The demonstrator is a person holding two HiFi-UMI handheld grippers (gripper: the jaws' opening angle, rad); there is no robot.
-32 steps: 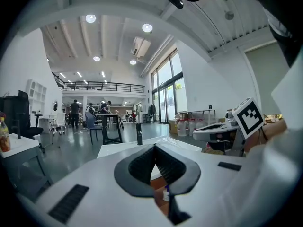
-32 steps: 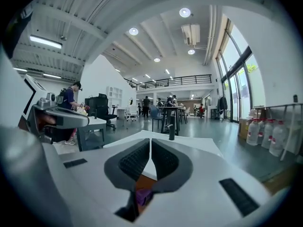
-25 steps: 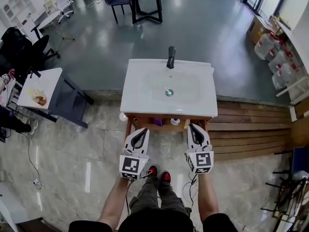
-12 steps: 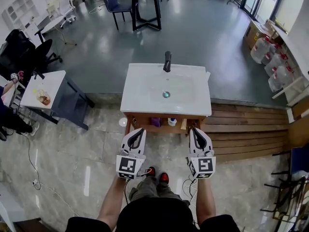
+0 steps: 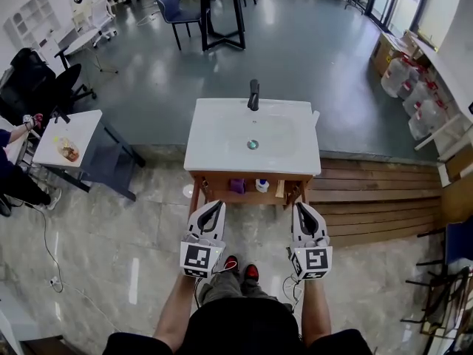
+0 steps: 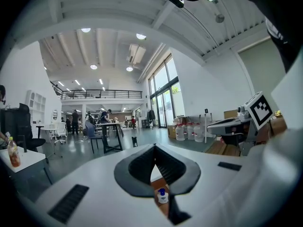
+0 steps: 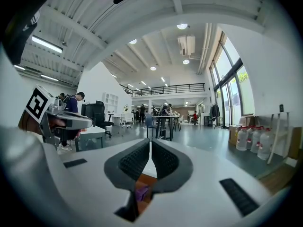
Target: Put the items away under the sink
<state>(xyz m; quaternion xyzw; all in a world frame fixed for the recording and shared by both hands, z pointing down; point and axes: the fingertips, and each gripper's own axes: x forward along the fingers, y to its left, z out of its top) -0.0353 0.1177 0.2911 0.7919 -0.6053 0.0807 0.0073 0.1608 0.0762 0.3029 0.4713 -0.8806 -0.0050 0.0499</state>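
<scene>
Sink [image 5: 214, 150] at 12 o'clock shelters bottle [image 5: 260, 186] and purple item [image 5: 237, 186]; your left gripper [image 5: 213, 208] and right gripper [image 5: 302, 211] jaws are closed, empty. Check nothing remains outside.

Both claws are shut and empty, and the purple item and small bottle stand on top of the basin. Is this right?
Not on top: the head view shows the purple item and small bottle on the shelf under the basin. The left claw and right claw are shut and empty.
</scene>
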